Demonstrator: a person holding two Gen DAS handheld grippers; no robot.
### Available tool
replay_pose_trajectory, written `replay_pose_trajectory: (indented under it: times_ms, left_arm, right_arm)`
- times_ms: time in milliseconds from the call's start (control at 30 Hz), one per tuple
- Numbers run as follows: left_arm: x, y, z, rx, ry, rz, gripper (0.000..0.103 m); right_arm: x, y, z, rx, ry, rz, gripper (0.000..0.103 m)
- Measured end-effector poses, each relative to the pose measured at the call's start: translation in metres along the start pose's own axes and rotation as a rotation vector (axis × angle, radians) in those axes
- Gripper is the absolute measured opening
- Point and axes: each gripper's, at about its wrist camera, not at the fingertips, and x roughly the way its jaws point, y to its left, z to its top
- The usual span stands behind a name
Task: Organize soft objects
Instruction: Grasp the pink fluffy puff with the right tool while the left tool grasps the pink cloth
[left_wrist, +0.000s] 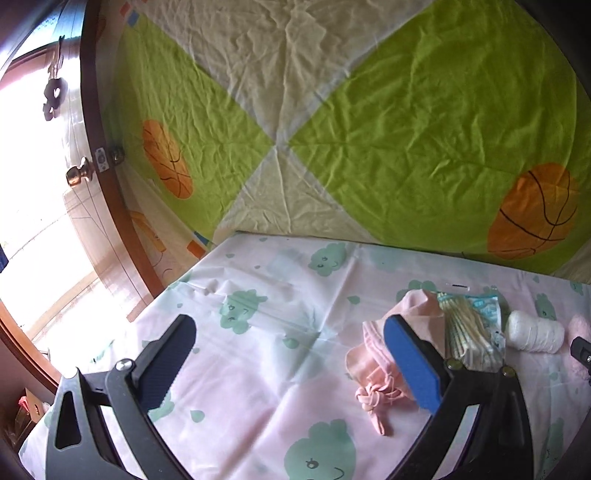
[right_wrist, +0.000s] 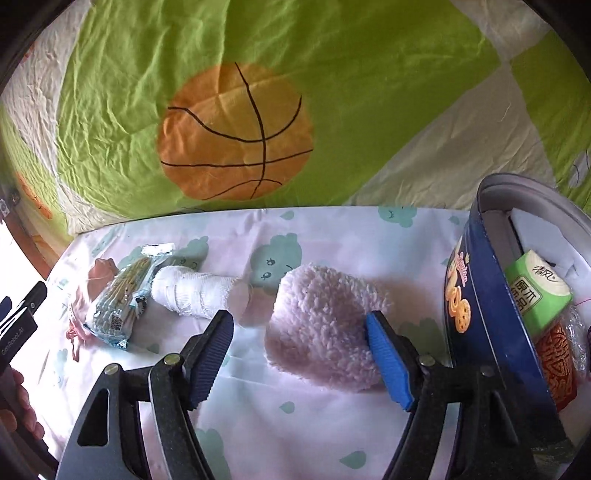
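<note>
- Your left gripper (left_wrist: 291, 354) is spread wide over the pink printed sheet (left_wrist: 258, 354), nothing between the jaws. The pink knotted cloth (left_wrist: 373, 384) lies just at the inside of its blue pad, at about 3 o'clock in that view; can't tell if it touches.
- Past the cloth toward 2 o'clock: a packet of sticks in a blue-and-white wrapper (left_wrist: 469, 332), then a white bandage roll (left_wrist: 535, 332) beside it.
- Your right gripper (right_wrist: 299, 332) is open too, gripping nothing. The fluffy pale-pink piece (right_wrist: 325, 325) lies ahead between the tips, its right edge at the blue pad.
- In the right wrist view, the round blue tin (right_wrist: 476, 295) sits at 3 o'clock. Inside it are a green tissue pack (right_wrist: 539, 295) and a red-patterned item (right_wrist: 557, 365).
- The green basketball-print sheet (right_wrist: 332, 92) hangs behind everything at 12 o'clock.
</note>
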Motion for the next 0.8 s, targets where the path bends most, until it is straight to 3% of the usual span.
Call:
replay_pose_trajectory:
  times_ms: [67, 100, 133, 167, 233, 300, 367, 567, 800]
  left_arm:
    - [0.005, 0.005, -0.001, -0.012, 0.017, 0.013, 0.103]
    - [0.007, 0.007, -0.001, -0.016, 0.025, 0.01, 0.103]
    - [0.008, 0.008, -0.001, -0.018, 0.032, 0.005, 0.103]
    - [0.01, 0.009, -0.001, -0.017, 0.038, 0.0, 0.103]
    - [0.012, 0.009, -0.002, -0.012, 0.044, -0.011, 0.103]
    - [0.013, 0.007, -0.002, -0.007, 0.049, -0.03, 0.103]
    - [0.013, 0.003, -0.002, 0.005, 0.05, -0.063, 0.103]
    - [0.011, -0.019, 0.001, 0.061, 0.043, -0.174, 0.103]
    - [0.039, -0.05, 0.009, 0.116, 0.154, -0.207, 0.102]
  right_arm:
    - [0.008, 0.003, 0.001, -0.012, 0.038, -0.026, 0.075]
    - [0.01, 0.006, 0.002, -0.024, 0.042, -0.035, 0.07]
    - [0.011, 0.009, 0.002, -0.039, 0.048, -0.046, 0.064]
    - [0.012, 0.01, 0.002, -0.045, 0.053, -0.059, 0.049]
    - [0.013, 0.01, 0.002, -0.051, 0.055, -0.063, 0.041]
    - [0.01, 0.012, 0.001, -0.085, 0.049, -0.058, 0.027]
    - [-0.002, 0.012, -0.003, -0.103, 0.019, -0.033, 0.023]
    - [-0.07, 0.012, -0.032, -0.15, -0.189, 0.119, 0.023]
    - [-0.103, -0.003, -0.049, -0.106, -0.293, 0.175, 0.023]
